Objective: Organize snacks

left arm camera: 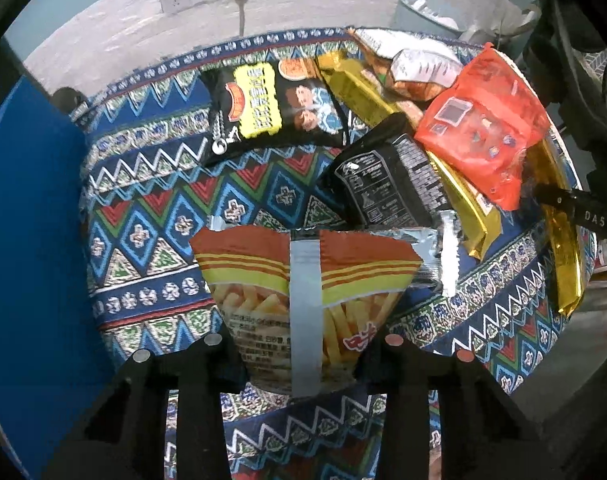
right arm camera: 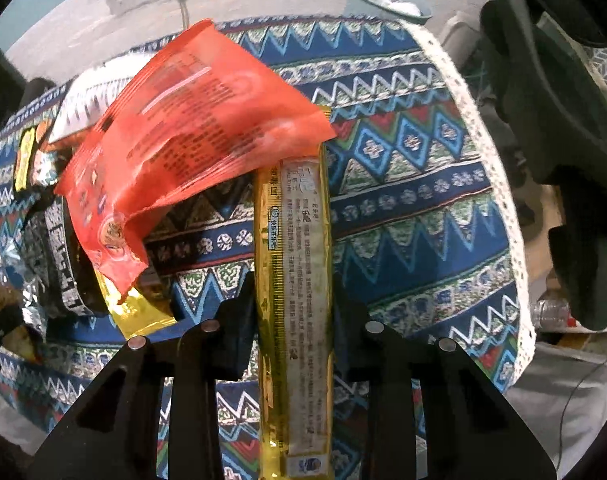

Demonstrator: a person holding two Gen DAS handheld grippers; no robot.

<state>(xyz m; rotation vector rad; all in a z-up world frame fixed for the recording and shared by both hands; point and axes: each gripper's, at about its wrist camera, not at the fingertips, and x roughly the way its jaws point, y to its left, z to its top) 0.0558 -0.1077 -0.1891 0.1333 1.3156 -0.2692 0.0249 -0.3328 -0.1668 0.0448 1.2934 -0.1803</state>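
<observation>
The left claw [left arm camera: 303, 344] is clenched on the fries bag [left arm camera: 303, 280] above the table [left arm camera: 151, 208]; the right claw [right arm camera: 293, 320] grips a gold packet [right arm camera: 293, 280] under the red pouch [right arm camera: 183, 128]. Both look light, crinkly, slippery; edge grips should suit.

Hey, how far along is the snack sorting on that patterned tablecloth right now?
Early. Nothing looks sorted yet. In hand: the left gripper is shut on the fries bag, and the right gripper is shut on the long gold packet, with the red bag draped over its far end. Left: the black chip bag, a second black packet and others piled on the tablecloth.
</observation>
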